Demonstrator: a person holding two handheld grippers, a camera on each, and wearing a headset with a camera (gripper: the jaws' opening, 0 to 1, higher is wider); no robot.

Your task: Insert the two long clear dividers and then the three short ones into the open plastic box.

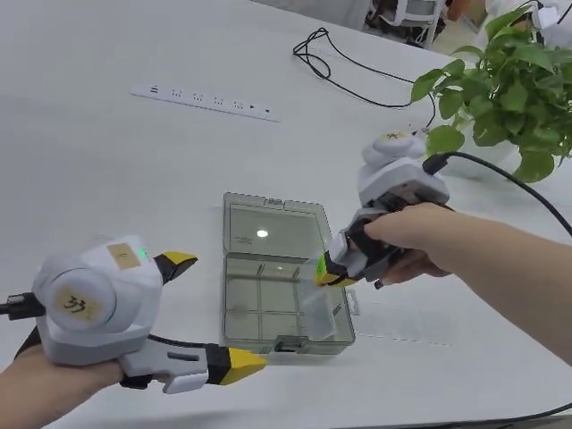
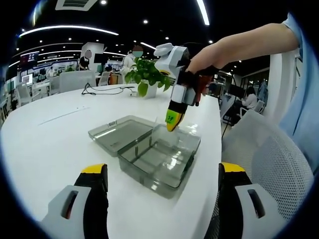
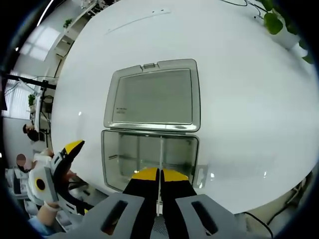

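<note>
We're on the clear divider [image 1: 317,308]: it hangs tilted from the right gripper [image 1: 329,275], whose jaws are clenched flat on its upper edge, and its lower end dips inside the right part of the open plastic box [image 1: 255,308]. In the right gripper view the divider [image 3: 160,154] shows edge-on, a thin line running from the pinched yellow tips toward the back wall of the base. Faint clear lines cross the base floor and look like seated dividers; how many, we cannot tell. The lid [image 1: 273,223] lies folded back flat on the table, hinged along the base's far edge.

The box sits mid-table with bare white table [image 1: 107,179] on all sides. Its front wall lies nearest us, and its right wall is just beside the right hand [image 1: 416,241].

The left gripper [image 1: 213,311] hovers off the box's left front corner, jaws spread wide and holding nothing, apart from the box. From its own view the box [image 2: 149,159] sits framed between its two yellow tips.

Further out, a white power strip [image 1: 204,101] lies well beyond the lid. A black cable [image 1: 357,76] loops across the far table toward a potted plant [image 1: 505,85] at the far right. The right gripper's own black lead [image 1: 509,183] arcs just in front of the plant. All of this stands well apart from the box. In the left gripper view a white mesh chair [image 2: 269,164] stands off the table's edge.
</note>
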